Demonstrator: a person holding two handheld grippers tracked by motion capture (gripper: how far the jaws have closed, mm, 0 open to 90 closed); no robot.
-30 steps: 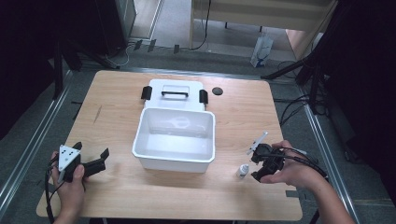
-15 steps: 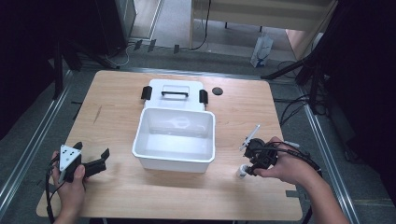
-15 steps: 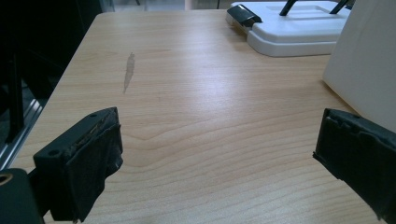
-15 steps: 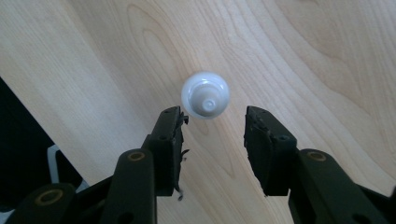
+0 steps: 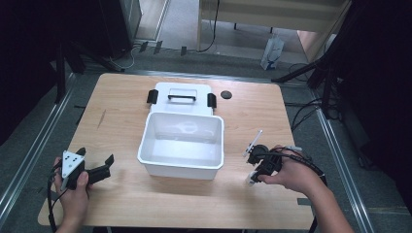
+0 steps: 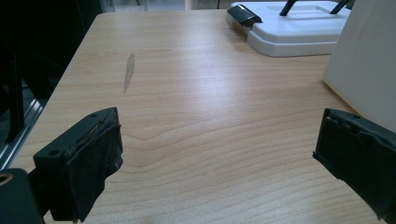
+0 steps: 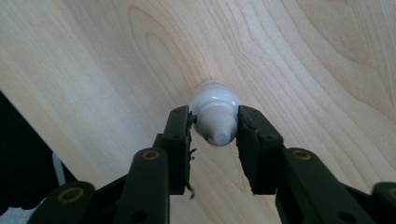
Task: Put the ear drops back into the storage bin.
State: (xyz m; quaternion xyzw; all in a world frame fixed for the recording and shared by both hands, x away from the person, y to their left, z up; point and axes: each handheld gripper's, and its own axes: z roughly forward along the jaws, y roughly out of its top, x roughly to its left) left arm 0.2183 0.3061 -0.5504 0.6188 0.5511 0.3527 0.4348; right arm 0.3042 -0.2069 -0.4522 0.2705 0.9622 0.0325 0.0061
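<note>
One pale wooden tabletop (image 5: 121,97) stands on a grey floor between dark surroundings, carrying a white bin (image 5: 182,145) at its middle and a white lid (image 5: 180,99) toward the far edge.

Near the right end of the near edge, the right gripper (image 5: 253,170) has just been closing and now pinches a small white bottle (image 7: 215,114), upright, its cap and long axis pointing up at the right gripper view's camera.

The left gripper (image 5: 94,160), near the left near corner, has its jaws spread wide over bare wood.

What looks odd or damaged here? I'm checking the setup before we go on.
Only a pale scuff mark on the table near its left edge. The lid lies flat behind the open white bin; the right gripper grips a small white bottle.
</note>
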